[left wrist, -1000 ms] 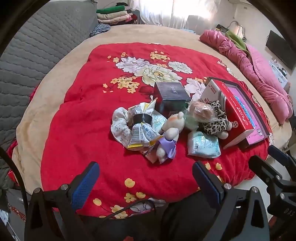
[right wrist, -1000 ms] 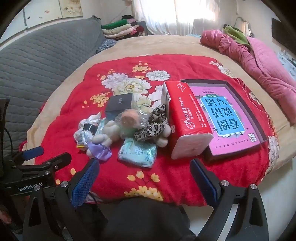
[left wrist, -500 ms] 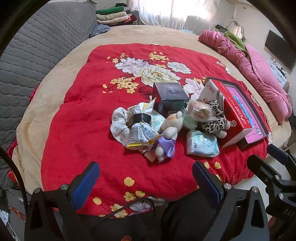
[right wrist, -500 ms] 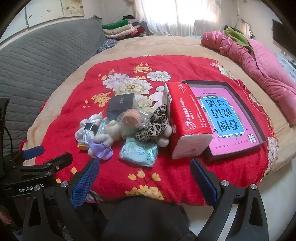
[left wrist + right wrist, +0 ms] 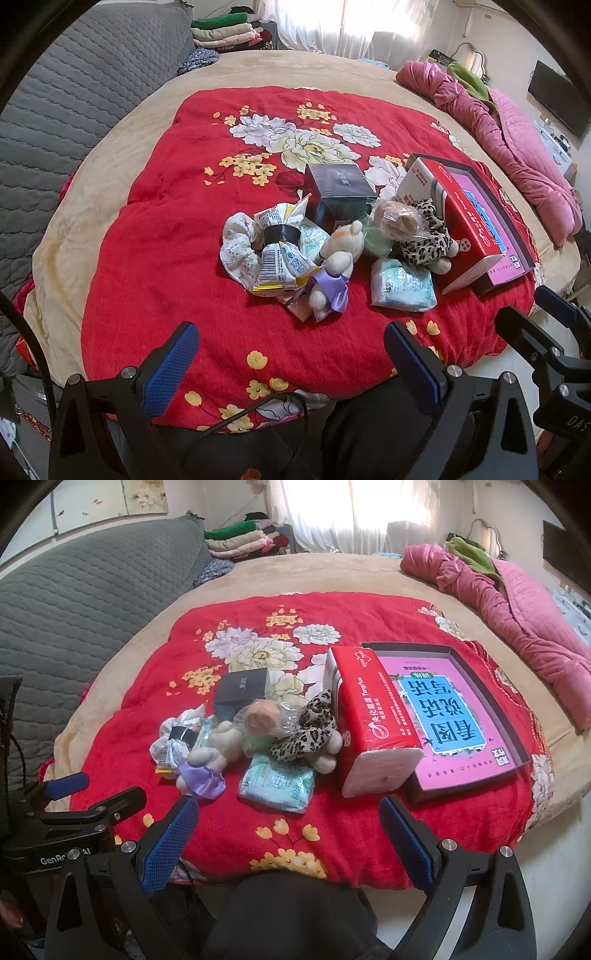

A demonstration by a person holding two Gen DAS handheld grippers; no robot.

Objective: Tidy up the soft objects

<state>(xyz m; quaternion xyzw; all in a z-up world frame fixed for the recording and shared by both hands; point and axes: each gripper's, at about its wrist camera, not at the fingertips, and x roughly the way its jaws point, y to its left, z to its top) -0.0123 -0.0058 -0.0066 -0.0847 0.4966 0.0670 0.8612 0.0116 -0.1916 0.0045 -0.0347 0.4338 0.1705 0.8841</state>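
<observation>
A heap of soft things lies mid-blanket: a cream teddy bear in a purple dress (image 5: 334,267) (image 5: 207,760), a leopard-print plush (image 5: 424,240) (image 5: 306,734), a white scrunchie (image 5: 238,251), a yellow snack packet (image 5: 280,266), a pale green tissue pack (image 5: 402,286) (image 5: 277,782) and a bagged bun (image 5: 397,218) (image 5: 260,716). A red tissue pack (image 5: 461,225) (image 5: 369,720) leans on a shallow box tray (image 5: 491,705) with a pink and blue lining. My left gripper (image 5: 290,354) and right gripper (image 5: 286,825) both stand open and empty, short of the heap at the bed's near edge.
A dark box (image 5: 340,184) stands behind the heap on the red floral blanket (image 5: 166,229). A pink quilt (image 5: 517,602) lies at the right, folded clothes (image 5: 240,539) at the back, a grey quilted headboard (image 5: 74,609) at the left.
Both grippers have drifted slightly, so the heap sits a little higher in each view. Nothing on the bed has moved, and both grippers stay open.
</observation>
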